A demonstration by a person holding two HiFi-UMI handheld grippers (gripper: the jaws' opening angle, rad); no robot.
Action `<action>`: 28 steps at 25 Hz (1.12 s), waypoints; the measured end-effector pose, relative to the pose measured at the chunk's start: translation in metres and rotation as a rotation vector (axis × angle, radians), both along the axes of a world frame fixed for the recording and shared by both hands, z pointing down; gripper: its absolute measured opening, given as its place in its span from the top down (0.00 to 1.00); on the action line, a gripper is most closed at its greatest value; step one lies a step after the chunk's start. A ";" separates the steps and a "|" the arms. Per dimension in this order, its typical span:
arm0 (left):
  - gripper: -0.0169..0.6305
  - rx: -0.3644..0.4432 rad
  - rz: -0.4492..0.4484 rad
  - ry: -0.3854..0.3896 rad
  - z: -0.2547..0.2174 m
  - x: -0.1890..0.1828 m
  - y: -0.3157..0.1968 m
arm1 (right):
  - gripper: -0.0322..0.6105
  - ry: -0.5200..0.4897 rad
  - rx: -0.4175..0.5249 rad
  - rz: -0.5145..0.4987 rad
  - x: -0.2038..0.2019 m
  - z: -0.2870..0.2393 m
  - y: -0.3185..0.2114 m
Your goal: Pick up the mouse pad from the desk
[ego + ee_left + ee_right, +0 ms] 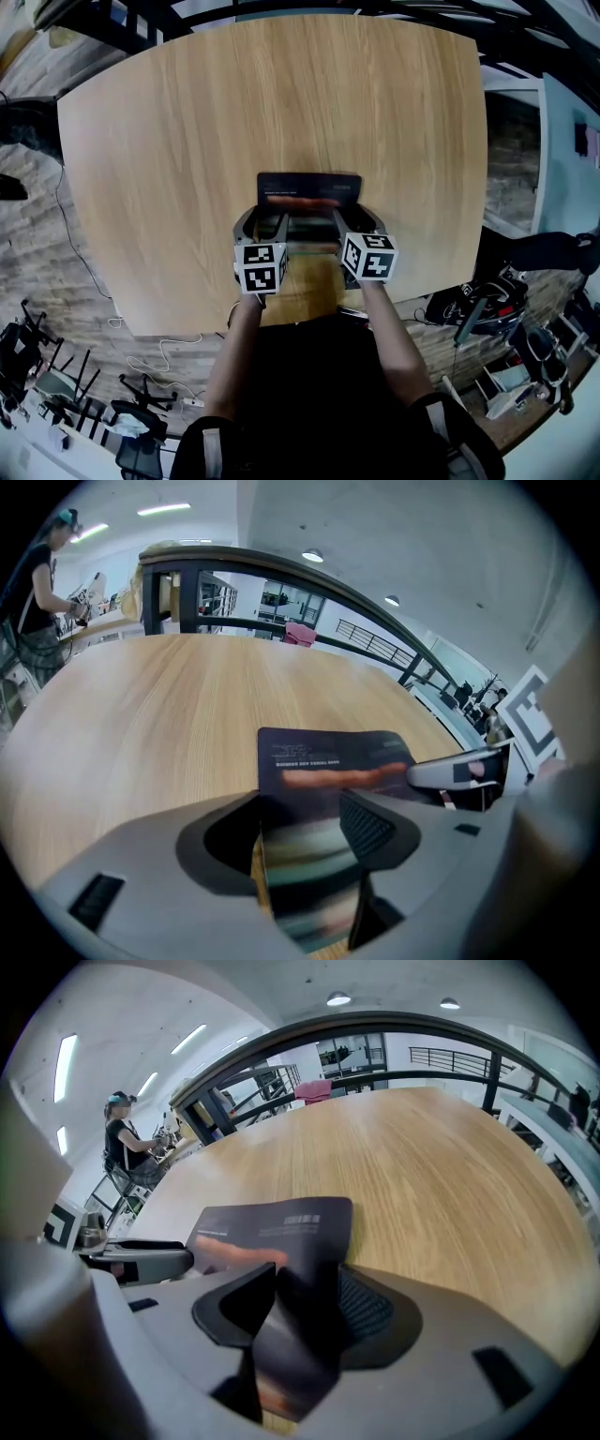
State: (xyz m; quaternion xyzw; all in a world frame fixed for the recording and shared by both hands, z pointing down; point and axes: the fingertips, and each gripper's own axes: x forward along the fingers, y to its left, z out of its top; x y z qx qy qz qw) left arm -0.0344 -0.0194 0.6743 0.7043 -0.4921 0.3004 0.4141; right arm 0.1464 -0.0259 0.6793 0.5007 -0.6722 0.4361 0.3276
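The mouse pad [309,187] is not picked up yet. Its far part lies flat on the desk [169,141], and its near edge bends up into the gap between the jaws of the left gripper [302,832] and the right gripper [298,1302]. Both pairs of jaws stand wide apart and do not seem to squeeze it, so closing and lifting are left. The desk is big, light wood, and past the jaws is a bright room with a dark railing [375,1026] and a person [127,1147] far off.
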 end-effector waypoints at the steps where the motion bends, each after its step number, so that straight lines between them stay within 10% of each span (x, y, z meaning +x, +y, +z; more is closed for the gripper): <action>1: 0.58 0.001 -0.001 -0.002 0.000 0.001 0.000 | 0.62 0.001 0.000 -0.005 -0.002 0.000 0.001; 28: 0.67 -0.026 0.051 -0.028 0.005 -0.003 0.005 | 0.62 -0.041 -0.008 -0.052 -0.024 0.000 0.006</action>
